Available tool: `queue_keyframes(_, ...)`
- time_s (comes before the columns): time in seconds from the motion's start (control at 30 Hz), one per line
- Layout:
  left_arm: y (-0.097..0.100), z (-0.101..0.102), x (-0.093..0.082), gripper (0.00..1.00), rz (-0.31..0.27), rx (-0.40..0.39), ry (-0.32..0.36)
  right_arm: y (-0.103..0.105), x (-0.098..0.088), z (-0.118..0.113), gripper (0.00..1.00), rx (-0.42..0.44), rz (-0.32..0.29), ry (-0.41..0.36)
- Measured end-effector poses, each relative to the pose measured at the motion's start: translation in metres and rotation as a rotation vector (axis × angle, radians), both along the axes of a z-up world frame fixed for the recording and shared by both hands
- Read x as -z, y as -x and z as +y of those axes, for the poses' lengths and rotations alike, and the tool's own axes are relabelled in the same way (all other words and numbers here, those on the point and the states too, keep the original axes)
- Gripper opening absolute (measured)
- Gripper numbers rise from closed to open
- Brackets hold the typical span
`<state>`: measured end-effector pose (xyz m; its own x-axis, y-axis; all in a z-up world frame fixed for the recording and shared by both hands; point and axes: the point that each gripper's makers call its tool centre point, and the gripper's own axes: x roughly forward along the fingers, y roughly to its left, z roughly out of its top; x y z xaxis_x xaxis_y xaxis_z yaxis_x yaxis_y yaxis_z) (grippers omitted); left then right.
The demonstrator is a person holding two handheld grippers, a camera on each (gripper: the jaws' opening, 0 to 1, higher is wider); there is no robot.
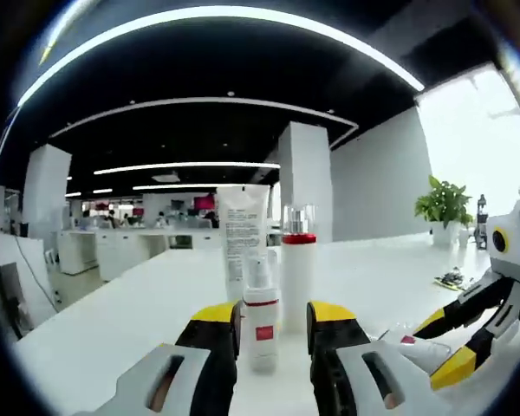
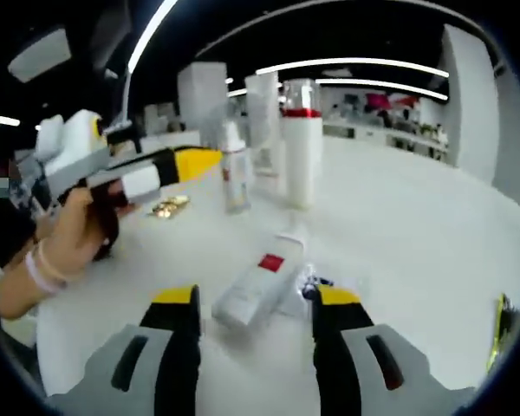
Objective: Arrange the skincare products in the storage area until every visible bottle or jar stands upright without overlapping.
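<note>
White tabletop (image 1: 139, 312) carries three upright containers at its middle: a tall tube (image 1: 243, 234), a red-banded bottle (image 1: 297, 264) and a small pump bottle (image 1: 261, 316). Left claw (image 1: 273, 334) is open, jaws flanking the pump bottle without contact. Right claw (image 2: 256, 308) is open around a flat-lying bottle (image 2: 258, 282). Gold item (image 2: 168, 206) lies nearby.

The small white pump bottle (image 1: 261, 322) carries a red square label. The tall white cylindrical bottle (image 1: 297, 277) has a red band under a clear cap. The white squeeze tube (image 1: 242, 234) bears dark print. The left gripper (image 1: 272, 334) has black fingers (image 1: 211, 347) tipped yellow on a white body. The white tabletop (image 2: 399, 225) is plain.
</note>
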<state>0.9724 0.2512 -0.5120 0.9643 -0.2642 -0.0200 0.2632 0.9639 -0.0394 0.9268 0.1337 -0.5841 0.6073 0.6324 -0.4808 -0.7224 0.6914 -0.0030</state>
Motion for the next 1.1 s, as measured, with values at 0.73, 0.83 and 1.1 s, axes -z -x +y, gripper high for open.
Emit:
queue_keyframes(0.73,0.017,-0.042,-0.03,0.25,-0.191,0.16,-0.023,-0.014,-0.011,-0.013,0.21,0.092,-0.117,0.033)
queue_keyframes(0.83,0.021,-0.046,-0.036,0.25,-0.206,0.197,0.016,-0.017,-0.028,-0.015,0.21,0.105,-0.208,0.013)
queue_keyframes(1.1,0.029,-0.057,-0.039,0.25,-0.163,0.33,0.177,-0.017,-0.06,-0.018,0.21,0.118,-0.398,0.007)
